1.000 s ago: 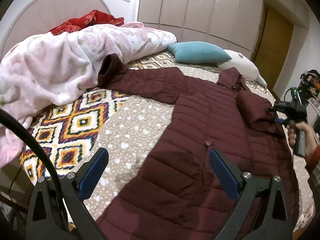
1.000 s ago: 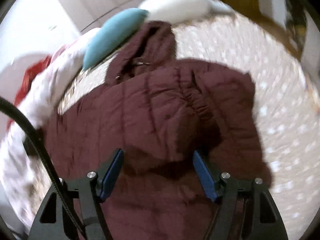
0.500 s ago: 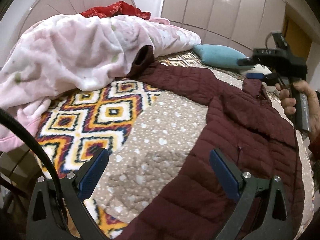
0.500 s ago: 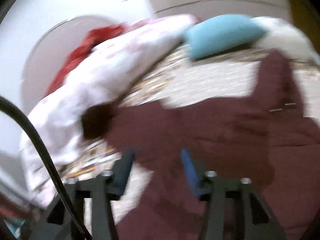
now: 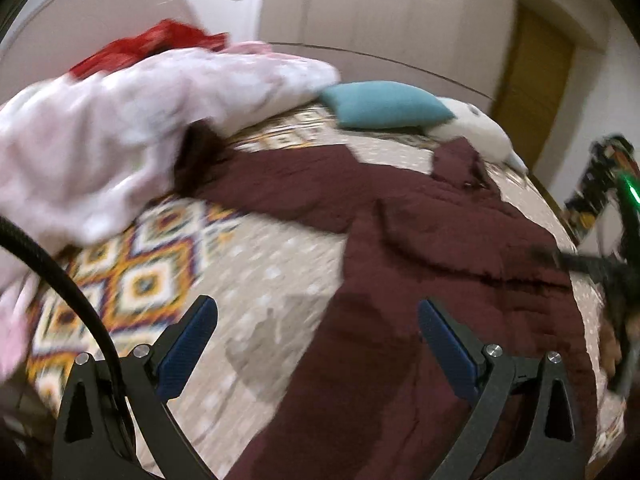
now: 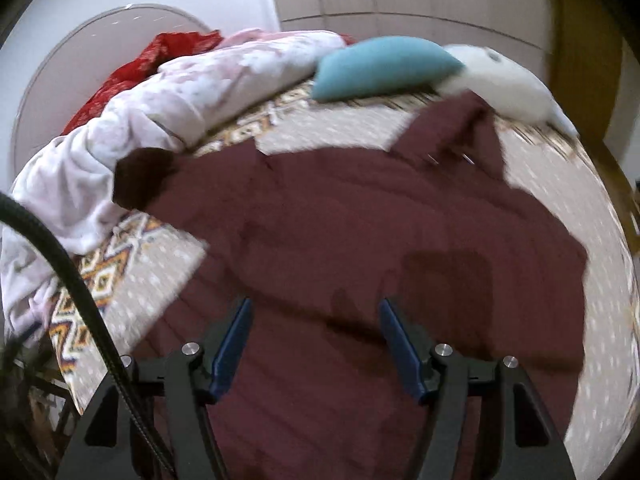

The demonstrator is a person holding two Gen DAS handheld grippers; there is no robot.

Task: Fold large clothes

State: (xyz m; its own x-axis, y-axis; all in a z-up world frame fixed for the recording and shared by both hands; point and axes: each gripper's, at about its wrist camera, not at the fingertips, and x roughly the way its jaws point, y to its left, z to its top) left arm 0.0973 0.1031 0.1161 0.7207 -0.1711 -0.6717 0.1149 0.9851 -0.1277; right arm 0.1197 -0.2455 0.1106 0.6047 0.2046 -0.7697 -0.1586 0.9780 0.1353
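Observation:
A maroon quilted jacket (image 5: 420, 280) lies spread on the bed, also in the right wrist view (image 6: 360, 240). Its right sleeve is folded across the body. Its left sleeve (image 5: 288, 188) stretches out to a dark cuff (image 6: 140, 176) against the pink blanket. My left gripper (image 5: 316, 344) is open and empty above the jacket's left edge. My right gripper (image 6: 316, 340) is open and empty above the jacket's lower body; it also shows, blurred, at the right edge of the left wrist view (image 5: 612, 276).
A heaped pink-white blanket (image 5: 120, 120) and a red cloth (image 5: 152, 46) lie at the left. A teal pillow (image 5: 384, 104) and a white pillow (image 5: 476, 132) lie at the far side. The bedspread (image 5: 160, 264) is patterned. Wardrobes and a wooden door stand behind.
Both views swung. My right gripper has drawn back from over the jacket's middle to its lower right side. Both grippers stay open and empty. The jacket has not moved.

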